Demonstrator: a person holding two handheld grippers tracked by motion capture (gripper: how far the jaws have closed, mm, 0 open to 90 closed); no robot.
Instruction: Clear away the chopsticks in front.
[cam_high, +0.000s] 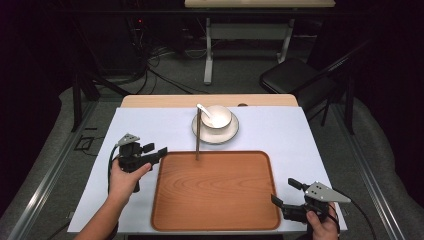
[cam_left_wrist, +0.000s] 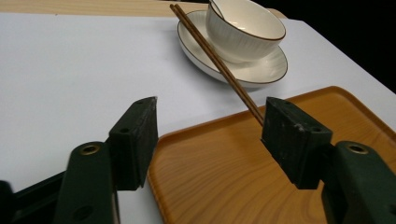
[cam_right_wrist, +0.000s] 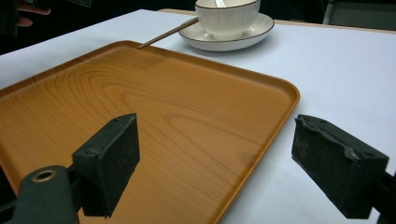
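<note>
Both jaws gape wide, holding nothing: left gripper (cam_high: 161, 153) at the wooden rectangular tray's (cam_high: 215, 220) 10 o'clock corner, right gripper (cam_high: 284, 195) at 4. 2 brown chopsticks (cam_high: 198, 134) bridge white saucer (cam_high: 226, 135) and tray rim at 12.

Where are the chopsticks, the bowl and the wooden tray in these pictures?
chopsticks (cam_left_wrist: 212, 53), left gripper view, middle of the shafts.
bowl (cam_high: 216, 117), high view, its inside.
wooden tray (cam_high: 215, 192), high view, bare middle of its floor.

Wooden tray (cam_high: 215, 192), rounded corners, raised rim, lying flat and bare, its near-left corner between the left gripper's (cam_high: 161, 153) spread fingers (cam_left_wrist: 135, 135), its right edge between the right gripper's (cam_high: 285, 192) parted fingers (cam_right_wrist: 109, 158), touching neither pair.
</note>
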